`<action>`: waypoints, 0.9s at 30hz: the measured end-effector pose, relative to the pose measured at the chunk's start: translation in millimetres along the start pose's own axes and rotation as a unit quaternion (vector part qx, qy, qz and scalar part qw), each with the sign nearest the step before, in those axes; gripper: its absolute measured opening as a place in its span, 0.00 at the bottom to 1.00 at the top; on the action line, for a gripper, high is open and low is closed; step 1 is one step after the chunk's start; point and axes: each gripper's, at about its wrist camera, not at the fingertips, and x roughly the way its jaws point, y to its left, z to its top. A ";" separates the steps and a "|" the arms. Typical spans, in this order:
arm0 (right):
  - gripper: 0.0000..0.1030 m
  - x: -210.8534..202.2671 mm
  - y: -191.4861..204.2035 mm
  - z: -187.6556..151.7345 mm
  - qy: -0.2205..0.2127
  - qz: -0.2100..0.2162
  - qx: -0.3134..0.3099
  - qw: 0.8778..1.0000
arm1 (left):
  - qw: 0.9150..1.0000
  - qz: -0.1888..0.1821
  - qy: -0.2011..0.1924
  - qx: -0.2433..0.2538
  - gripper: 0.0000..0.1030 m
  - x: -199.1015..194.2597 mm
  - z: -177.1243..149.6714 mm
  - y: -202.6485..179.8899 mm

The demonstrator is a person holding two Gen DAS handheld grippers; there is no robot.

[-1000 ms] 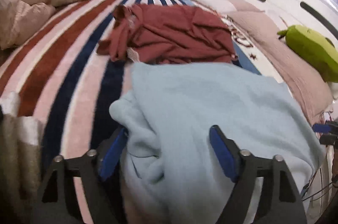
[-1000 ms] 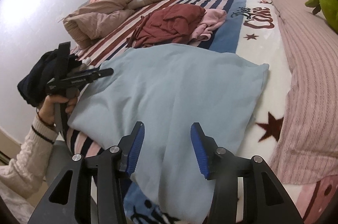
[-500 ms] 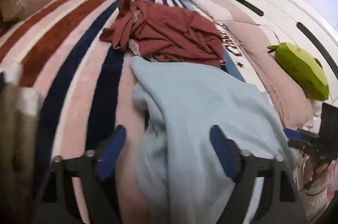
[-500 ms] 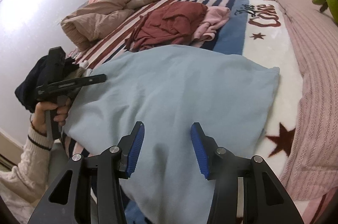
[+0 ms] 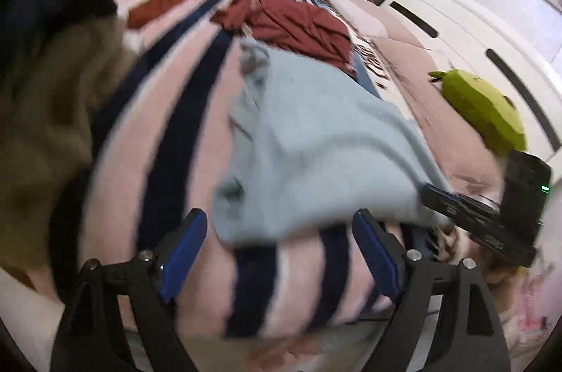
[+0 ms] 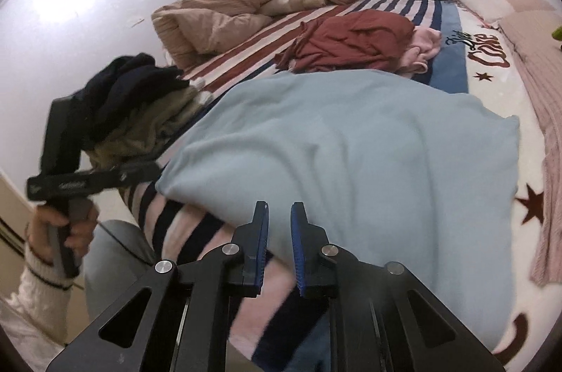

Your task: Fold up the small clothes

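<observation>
A light blue garment [image 6: 351, 154] lies spread on the striped bed; it also shows in the left wrist view [image 5: 316, 154]. My left gripper [image 5: 277, 242] is open and empty, just off the garment's near edge. My right gripper [image 6: 279, 231] has its jaws nearly closed with a narrow gap, at the garment's near hem; no cloth shows between the pads. The left gripper also appears at the left of the right wrist view [image 6: 91, 178], and the right gripper at the right of the left wrist view [image 5: 474, 217].
A maroon garment [image 6: 351, 38] and a pink one [image 6: 425, 49] lie further up the bed. A pile of dark and olive clothes [image 6: 140, 105] sits at the bed's left edge. A green plush toy [image 5: 481, 112] lies by the white headboard [image 5: 491, 31]. Bunched bedding [image 6: 228, 17] is at the far side.
My left gripper has pulled back off the blue garment toward the bed's edge and stays open. My right gripper's jaws have closed from wide open to a narrow gap at the hem.
</observation>
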 end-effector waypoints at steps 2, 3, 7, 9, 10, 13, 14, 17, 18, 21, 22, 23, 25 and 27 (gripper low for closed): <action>0.08 7.8 7.3 -3.4 0.001 -0.006 -0.002 1.000 | 1.000 -0.026 0.005 -0.014 0.81 4.1 -8.1 -2.4; 0.08 10.2 8.1 -4.0 0.000 -0.008 0.000 1.000 | 0.999 -0.041 0.008 -0.023 0.81 9.3 -12.8 -3.9; 0.08 23.7 11.4 -5.8 0.008 -0.042 -0.003 0.999 | 0.997 -0.071 0.003 -0.033 0.81 33.1 -11.6 -13.3; 0.08 29.1 9.1 -7.2 0.018 -0.050 -0.001 0.999 | 0.996 -0.077 -0.013 -0.039 0.81 42.9 -4.3 -17.8; 0.08 32.0 8.8 -8.5 0.021 -0.053 -0.001 0.998 | 0.995 -0.083 -0.025 -0.048 0.81 47.9 1.4 -18.0; 0.08 37.3 10.4 -14.3 0.031 -0.056 -0.004 0.998 | 0.993 -0.075 -0.050 -0.076 0.80 63.7 15.2 -19.2; 0.08 37.7 11.3 -16.5 0.033 -0.056 -0.006 0.998 | 0.993 -0.070 -0.053 -0.079 0.71 67.4 18.8 -20.7; 0.08 36.4 7.9 -20.2 0.036 -0.044 0.003 0.998 | 0.994 -0.053 -0.056 -0.079 0.32 74.6 27.0 -23.7; 0.08 35.2 5.1 -21.0 0.036 -0.036 0.011 0.999 | 0.994 -0.056 -0.058 -0.080 0.26 74.6 29.0 -25.5; 0.08 24.5 -5.4 -21.5 0.030 -0.001 0.039 0.999 | 0.997 -0.028 -0.066 -0.031 0.18 66.6 35.7 -41.5; 0.08 17.3 -10.4 -21.2 0.022 0.010 0.049 0.999 | 0.998 -0.012 -0.069 -0.003 0.17 64.2 38.5 -51.0; 0.08 9.3 -14.2 -19.8 0.012 0.016 0.057 0.998 | 0.997 0.000 -0.072 0.024 0.17 62.3 40.8 -61.4; 0.08 -12.9 -24.9 -17.8 -0.014 0.017 0.067 0.998 | 0.994 0.015 -0.080 0.074 0.16 59.5 44.1 -81.1; 0.09 -38.7 -37.8 -16.1 -0.041 0.005 0.073 0.997 | 0.990 0.020 -0.083 0.116 0.16 59.6 48.3 -99.7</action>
